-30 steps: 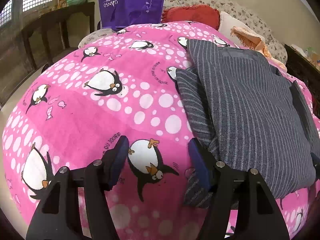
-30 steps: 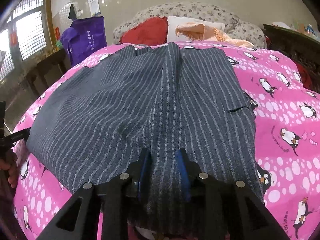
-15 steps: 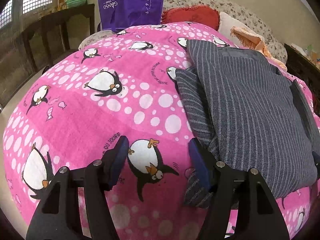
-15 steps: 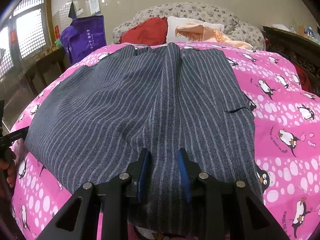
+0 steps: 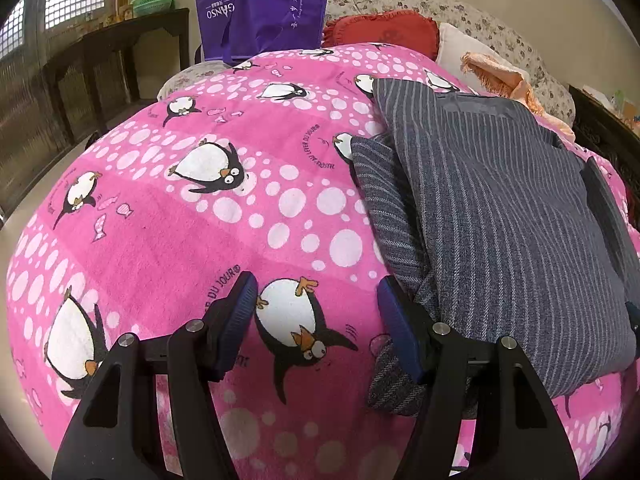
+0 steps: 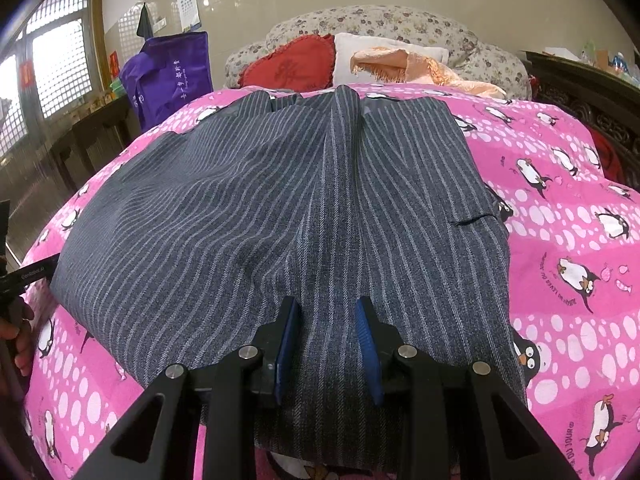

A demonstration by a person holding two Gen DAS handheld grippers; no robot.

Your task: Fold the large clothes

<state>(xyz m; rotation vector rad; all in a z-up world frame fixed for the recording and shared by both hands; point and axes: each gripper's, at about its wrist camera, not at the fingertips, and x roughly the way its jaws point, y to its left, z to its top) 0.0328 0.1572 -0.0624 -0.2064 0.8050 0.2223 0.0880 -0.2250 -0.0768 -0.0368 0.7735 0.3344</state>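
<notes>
Grey pinstripe garment (image 6: 280, 216) lies flat-ish on the pink penguin bedspread (image 6: 568, 240), folded over on itself w/ a raised seam ridge running near-to-far down the middle in right wrist view. Right gripper (image 6: 327, 344) is over the near hem at that ridge; blue pads (image 6: 286, 344) stand a narrow gap apart w/ cloth showing between them. Can't tell if the pads actually pinch the fabric or just sit on top. Left gripper (image 5: 316, 320) has jaws wide, nothing between them but bedspread and a penguin print; its right finger sits just beside the garment's near left edge (image 5: 500, 220), possibly touching, can't confirm. In left wrist view the garment occupies the right half of the bed, w/ a lower striped layer sticking out at its left side. Far end of bed: red cushion (image 6: 292, 66), white pillow w/ an orange fringed cloth (image 6: 408, 66) on it, floral headboard (image 6: 400, 24) behind. Purple tote bag (image 6: 172, 76) stands far left beside the bed; dark wood table (image 5: 112, 40) further left under the window. At left edge of right wrist view, part of the left tool and a hand (image 6: 20, 332) show, near the garment's left corner.
</notes>
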